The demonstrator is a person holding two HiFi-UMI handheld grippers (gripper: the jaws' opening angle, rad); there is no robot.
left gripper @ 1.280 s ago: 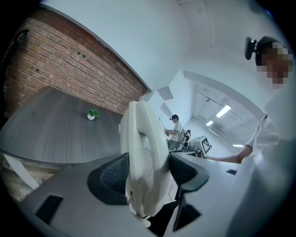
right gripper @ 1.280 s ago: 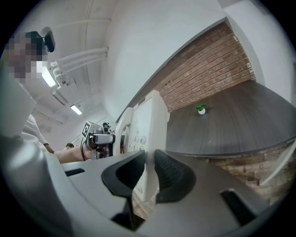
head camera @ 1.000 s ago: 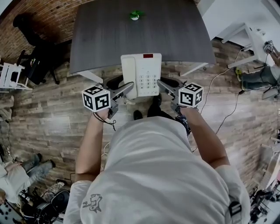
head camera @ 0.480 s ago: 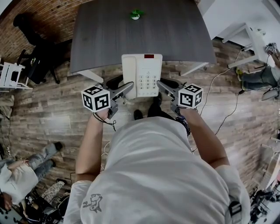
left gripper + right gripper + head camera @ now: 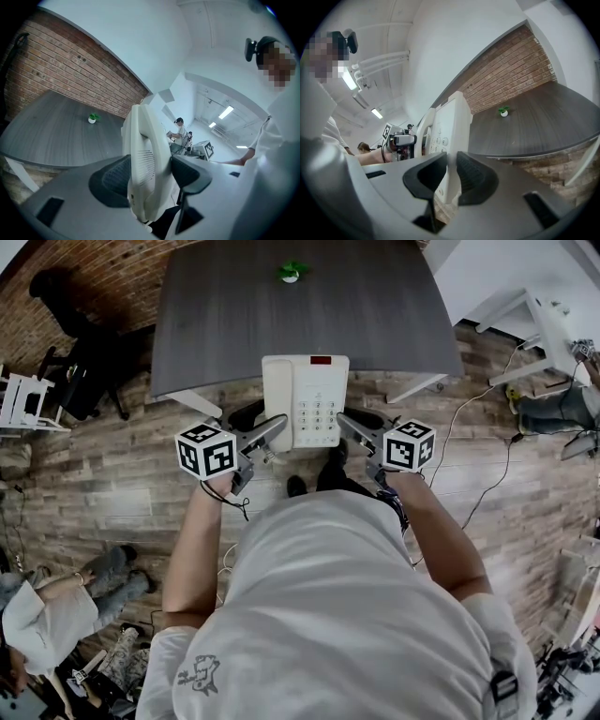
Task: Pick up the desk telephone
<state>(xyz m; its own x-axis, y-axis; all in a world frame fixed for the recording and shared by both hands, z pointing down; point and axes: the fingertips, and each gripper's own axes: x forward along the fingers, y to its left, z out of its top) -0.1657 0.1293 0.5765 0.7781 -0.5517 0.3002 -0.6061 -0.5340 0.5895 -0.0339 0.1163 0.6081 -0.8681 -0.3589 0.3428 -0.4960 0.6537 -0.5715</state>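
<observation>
Desk telephone [image 5: 305, 399] held between two hand-held tools, seen from above and along each tool's jaws. The telephone is a flat, rectangular body of smooth off-white plastic with rounded corners. It carries a grid of small round keys on its right half, a narrow dark red window near the top edge, and a long curved handset lying in the cradle on its left half.

It is clear of the tabletop [image 5: 281, 324], in front of the near edge, with plank flooring [image 5: 112, 493] showing below it.

Left tool [image 5: 149, 176]: jaws set wide, their ribbed black pads pressed on the handset side. The handset's slotted grille faces the left pad.

Right tool [image 5: 451, 176]: jaws narrow, ribbed pads pinching the thin right-hand edge of the body, just beside the keys.

Each tool bears a white cube printed with black square markers (left [image 5: 205, 450], right [image 5: 409, 443]).

The tabletop is a dark grey slab with fine straight grain and a gently curved front edge. Near its far side stands a small green plant in a white pot [image 5: 292, 272], well apart from the telephone. Behind it runs a wall of red brick [image 5: 61, 70] with pale mortar lines.
</observation>
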